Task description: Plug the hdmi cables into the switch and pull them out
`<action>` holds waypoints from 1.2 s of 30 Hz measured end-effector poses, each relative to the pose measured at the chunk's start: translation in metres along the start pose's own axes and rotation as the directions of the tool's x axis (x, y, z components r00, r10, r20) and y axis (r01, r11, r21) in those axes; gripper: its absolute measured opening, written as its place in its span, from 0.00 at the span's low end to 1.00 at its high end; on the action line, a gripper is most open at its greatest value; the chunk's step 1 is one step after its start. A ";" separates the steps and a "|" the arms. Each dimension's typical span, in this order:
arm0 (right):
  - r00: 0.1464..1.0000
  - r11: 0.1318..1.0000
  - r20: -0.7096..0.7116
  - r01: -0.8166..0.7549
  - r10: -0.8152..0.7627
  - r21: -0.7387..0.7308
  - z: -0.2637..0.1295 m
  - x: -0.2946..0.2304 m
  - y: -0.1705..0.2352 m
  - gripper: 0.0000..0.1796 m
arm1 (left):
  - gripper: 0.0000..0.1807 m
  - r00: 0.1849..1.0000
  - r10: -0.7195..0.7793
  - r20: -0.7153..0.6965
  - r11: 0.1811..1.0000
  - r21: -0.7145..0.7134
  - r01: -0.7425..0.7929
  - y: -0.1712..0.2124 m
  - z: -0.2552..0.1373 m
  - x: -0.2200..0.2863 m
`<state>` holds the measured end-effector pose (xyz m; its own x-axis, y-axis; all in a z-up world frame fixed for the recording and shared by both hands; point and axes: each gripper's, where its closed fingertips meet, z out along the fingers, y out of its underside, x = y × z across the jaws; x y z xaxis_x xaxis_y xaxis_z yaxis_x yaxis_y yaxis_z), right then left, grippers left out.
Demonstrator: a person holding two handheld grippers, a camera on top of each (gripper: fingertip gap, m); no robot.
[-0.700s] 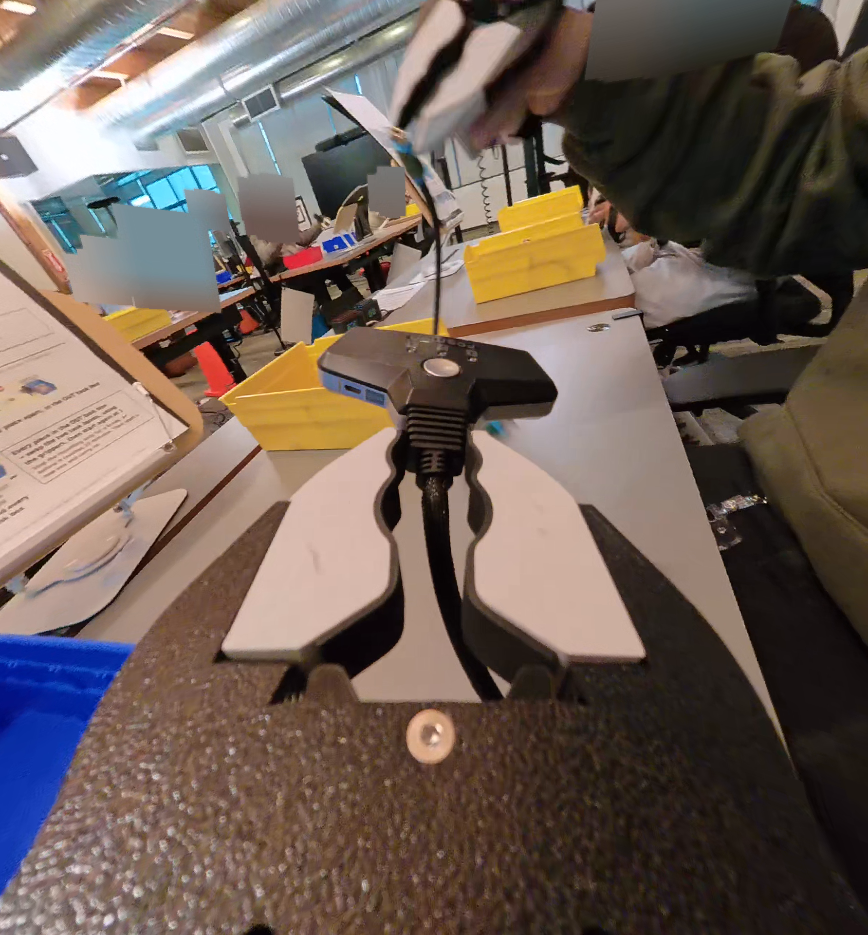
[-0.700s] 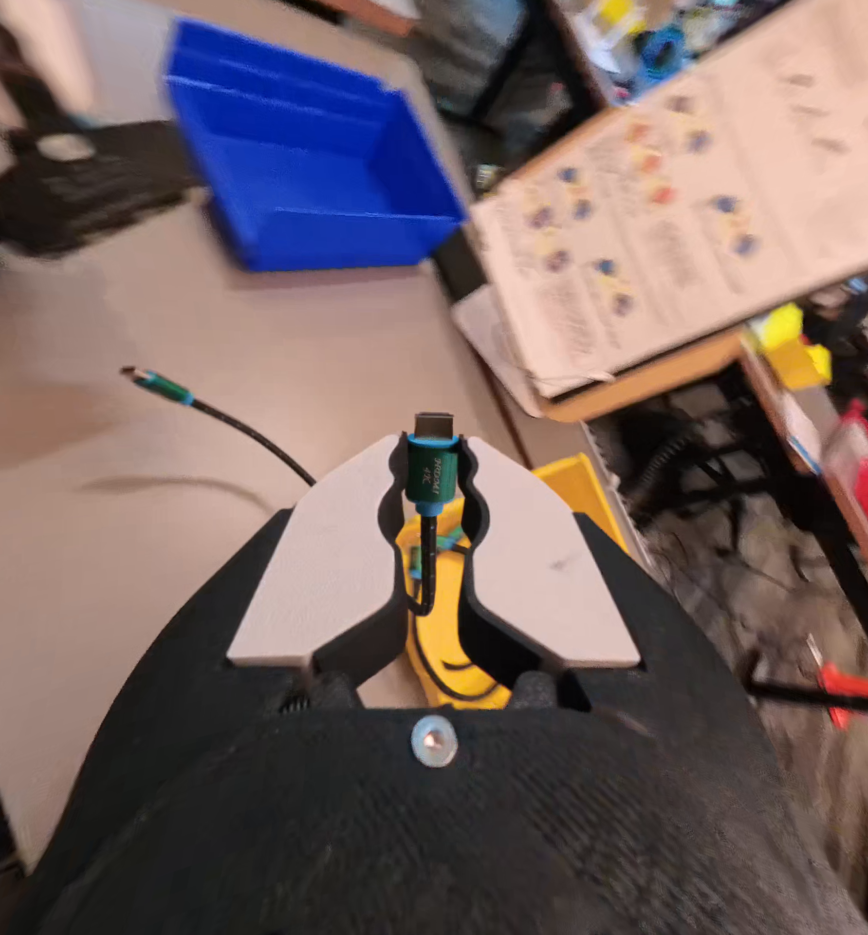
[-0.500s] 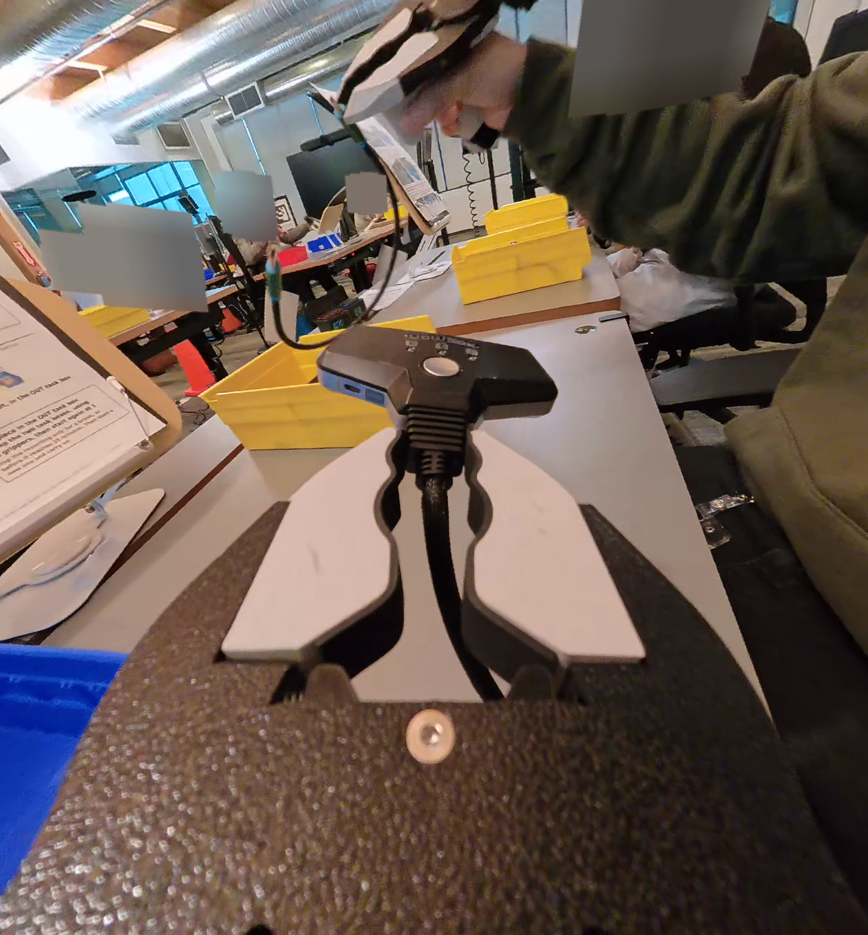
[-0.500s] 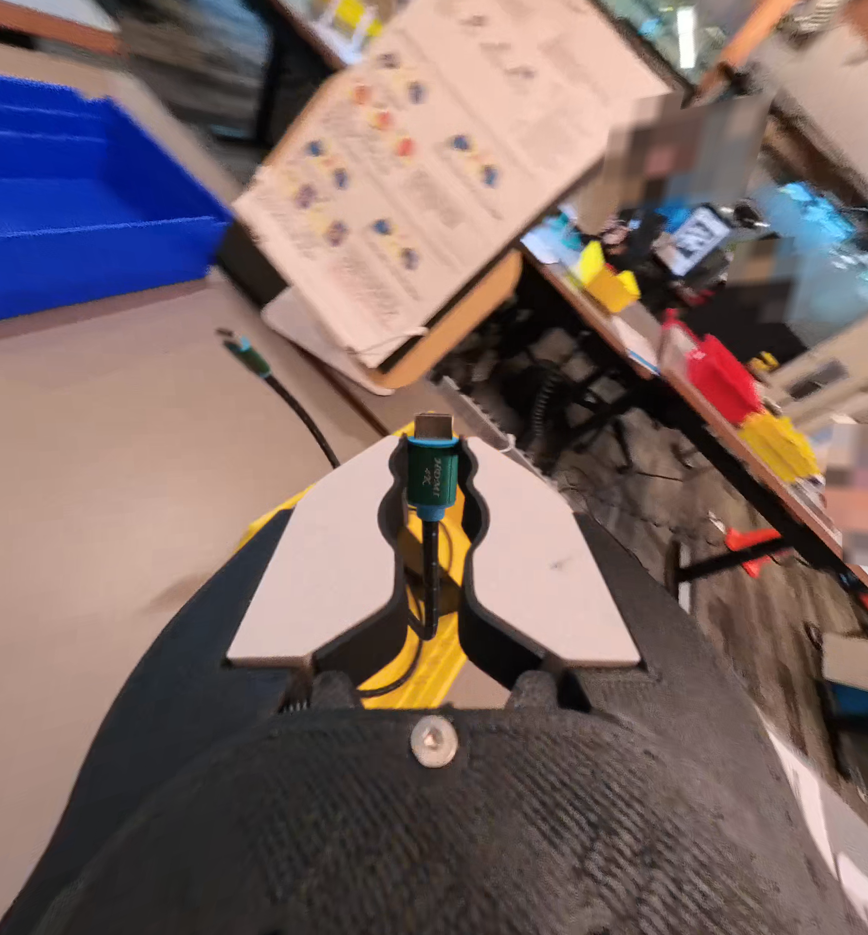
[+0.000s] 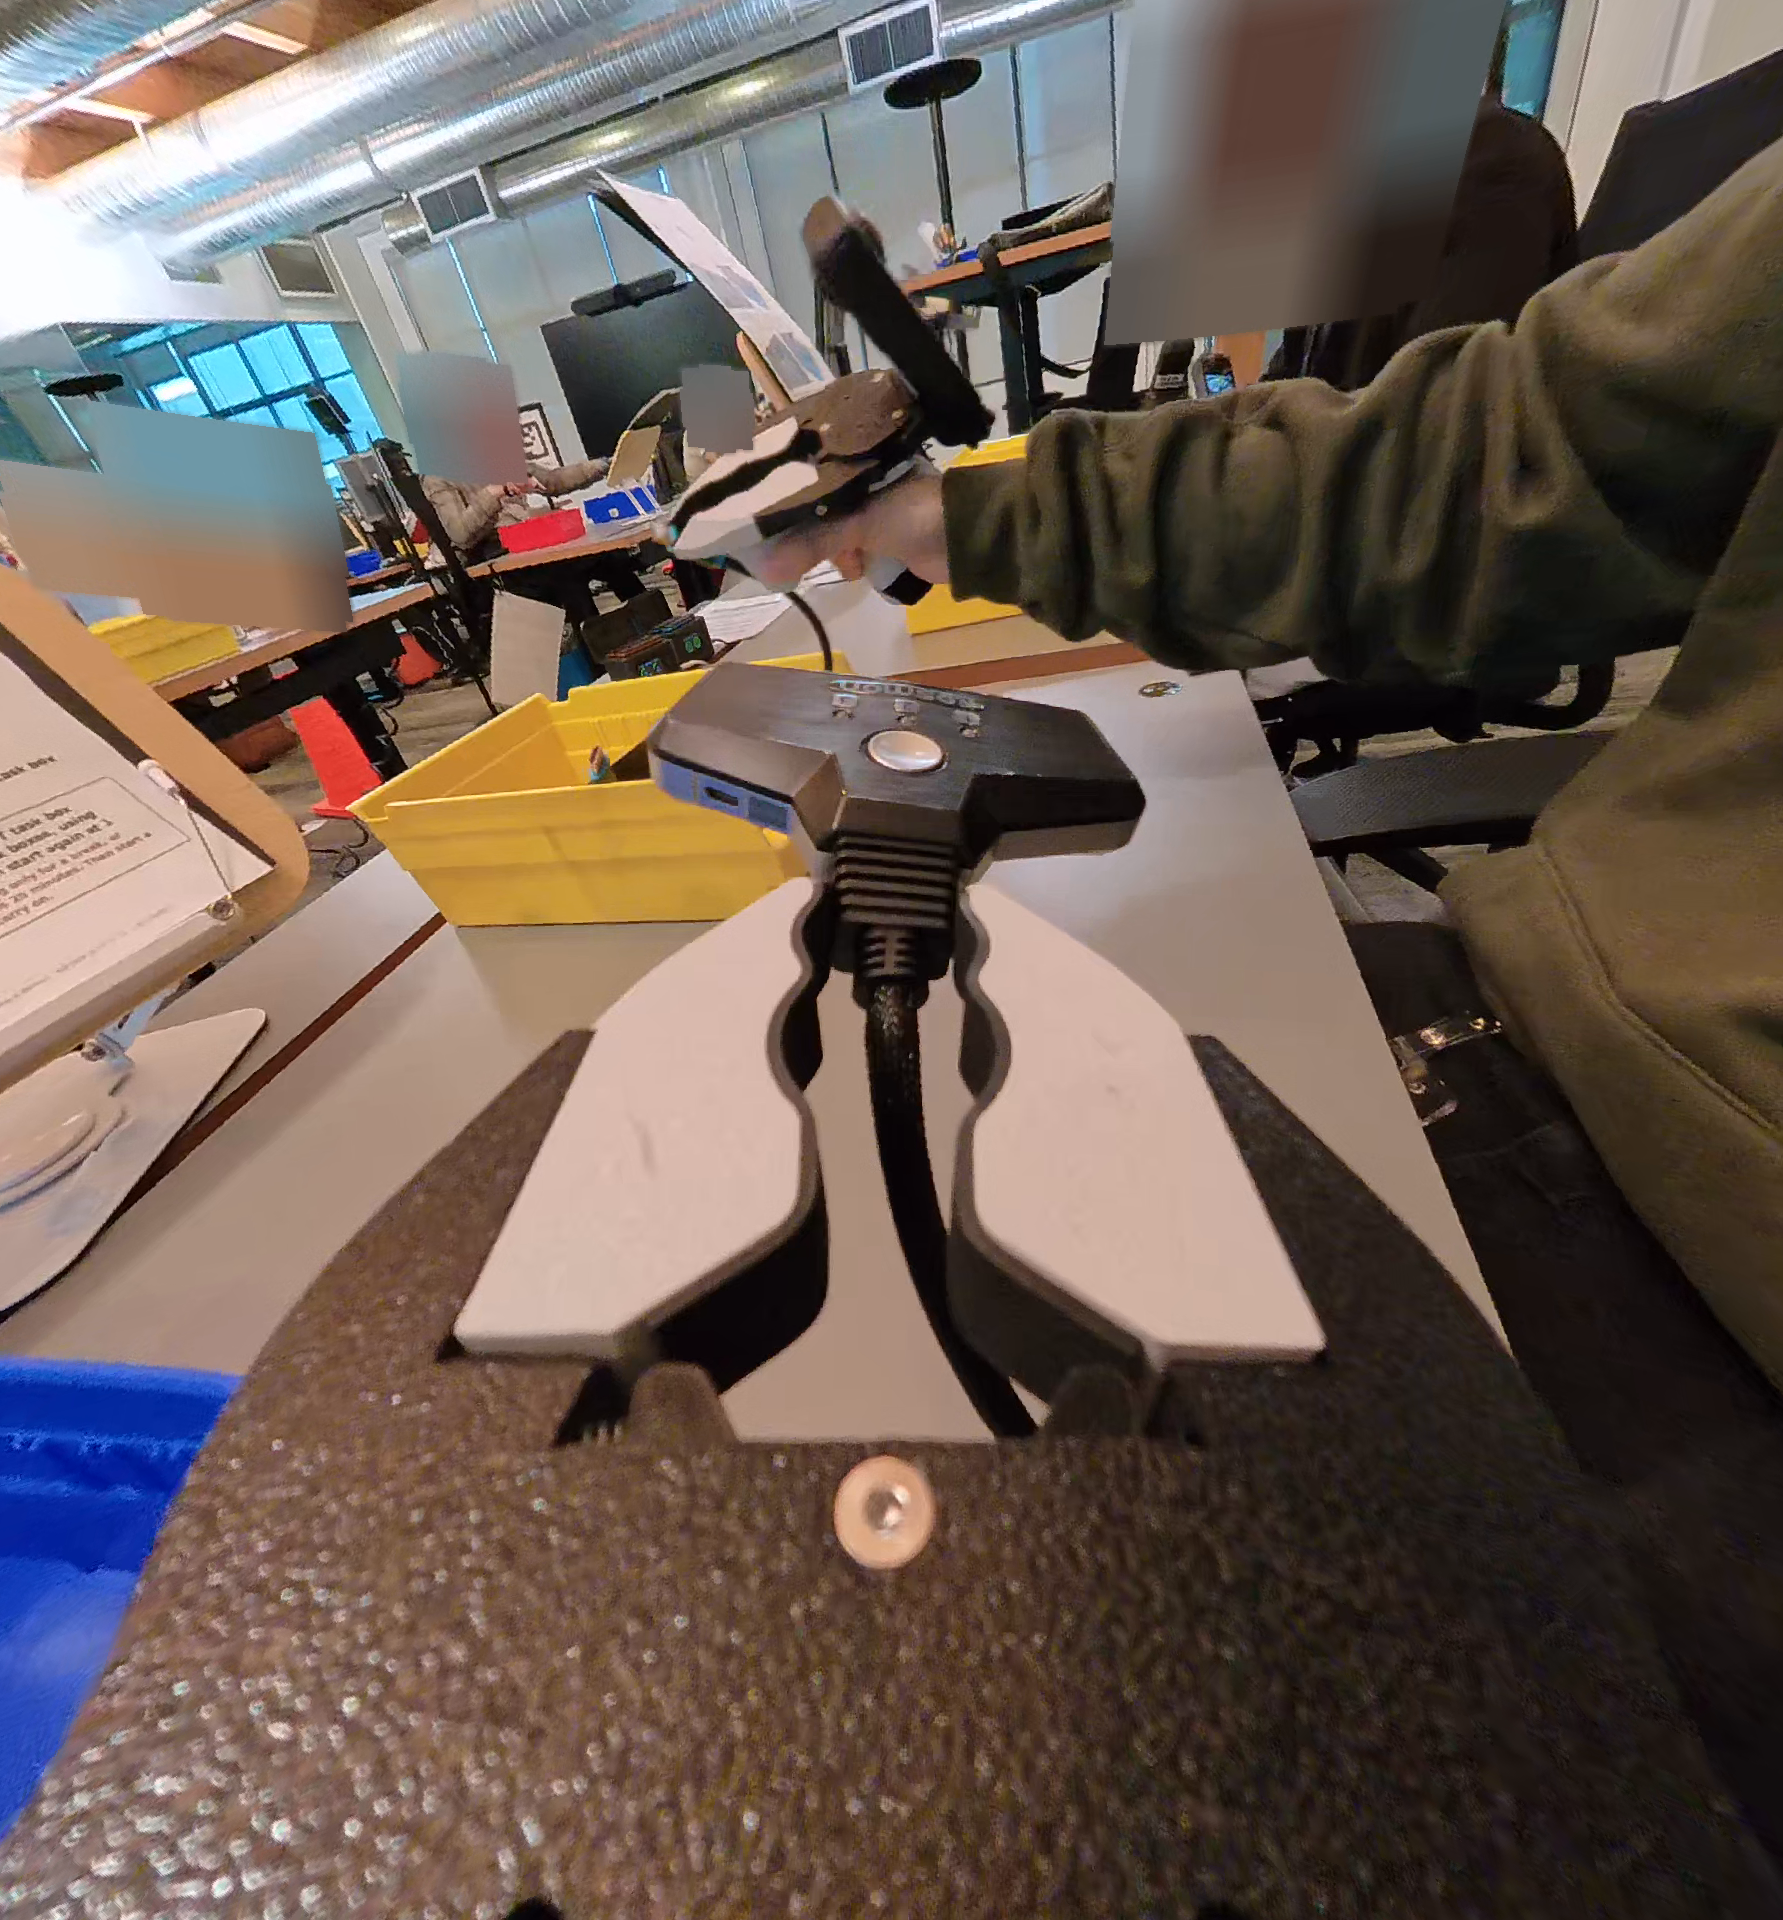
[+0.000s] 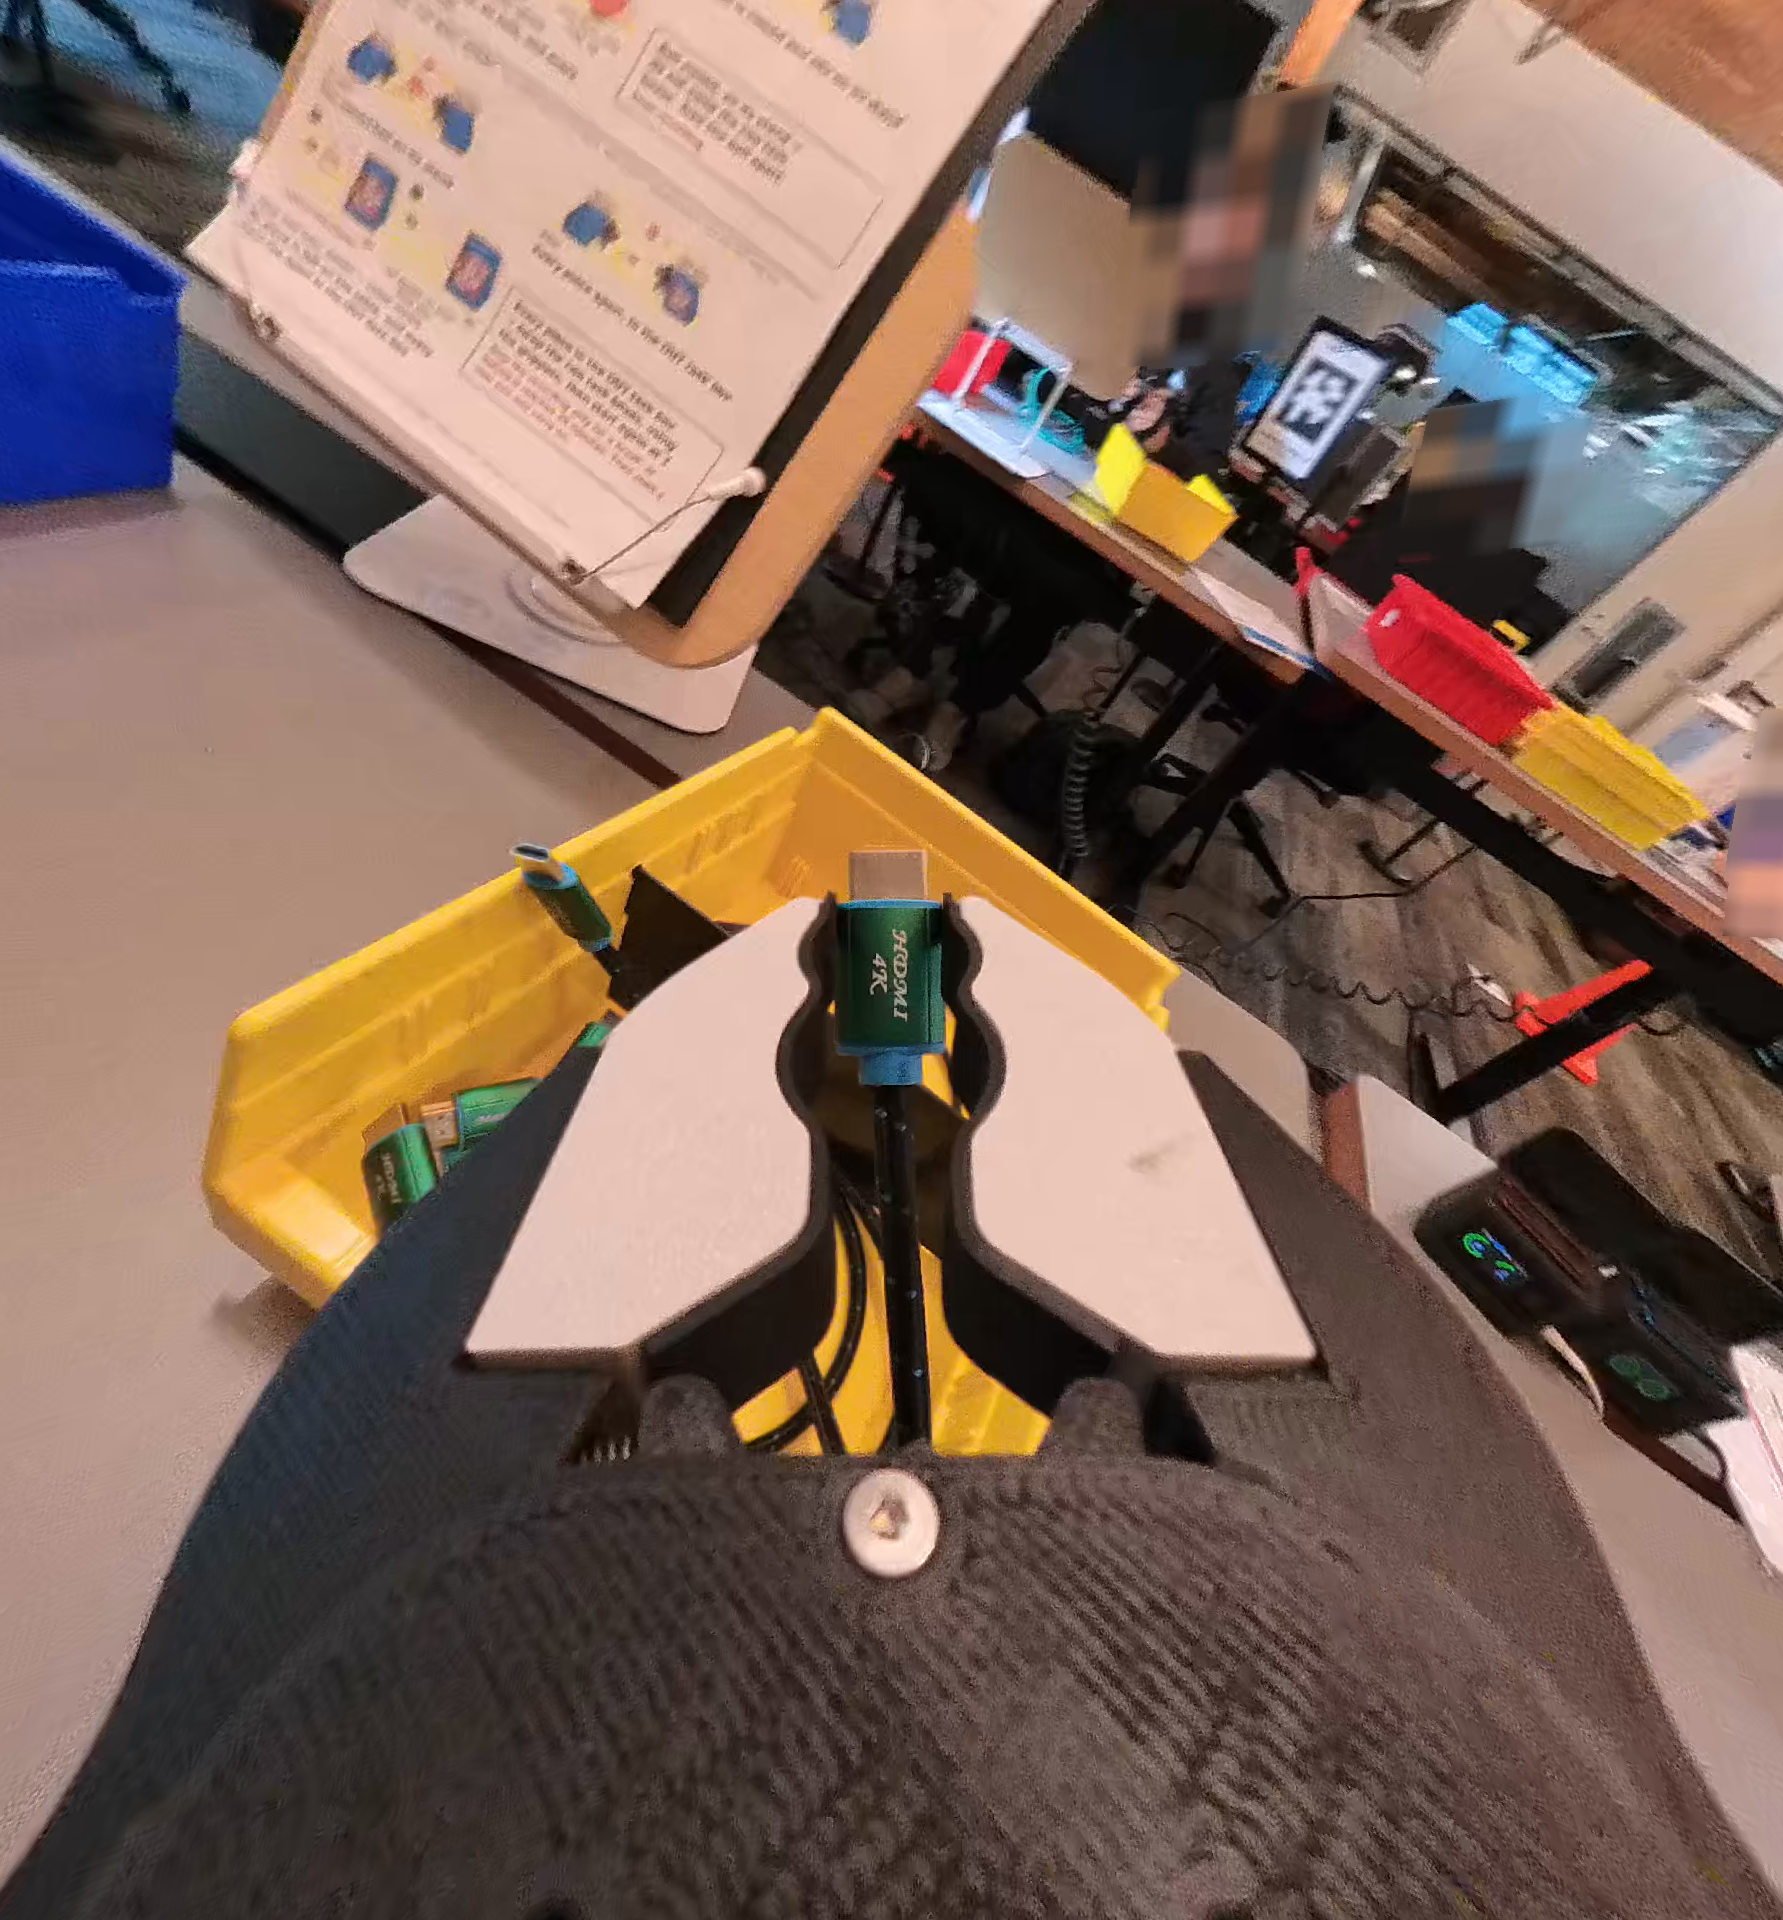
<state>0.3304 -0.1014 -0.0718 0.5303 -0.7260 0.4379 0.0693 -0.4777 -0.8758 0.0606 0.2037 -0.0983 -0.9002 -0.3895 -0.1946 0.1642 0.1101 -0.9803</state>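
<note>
**Observer:** What moved since the last frames?

**Operator:** Since then my right gripper (image 6: 889, 914) has swung across from the bare tabletop to over the yellow bin (image 6: 596, 966). In the left wrist view it has dropped from the top edge to upper centre, above the switch (image 5: 892, 753).

**Observer:** What are the jaws holding?

**Operator:** The right jaws are pinched on the green HDMI plug (image 6: 887, 987), metal tip poking forward, cord trailing into the bin. My left gripper (image 5: 892, 935) is closed around the ribbed collar where the switch meets its black cable (image 5: 902, 1132), switch at frame centre.

**Observer:** Progress?

**Operator:** I'd judge this cable is pulled out: the only port I can see looks empty. More green plugs (image 6: 419, 1143) lie in the bin. Whether any remain to be plugged, I cannot tell.
</note>
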 end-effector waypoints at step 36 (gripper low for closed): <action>0.577 0.948 0.796 -0.318 0.184 0.010 -0.093 -0.268 -0.088 0.41 | 0.12 0.999 0.008 -0.044 1.000 0.007 -0.008 -0.003 0.023 0.008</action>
<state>0.1034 0.0892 -0.0938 0.9911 -0.1130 -0.0706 -0.0939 -0.2170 -0.9716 0.0620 0.1794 -0.0979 -0.9158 -0.3479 -0.2008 0.1742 0.1063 -0.9789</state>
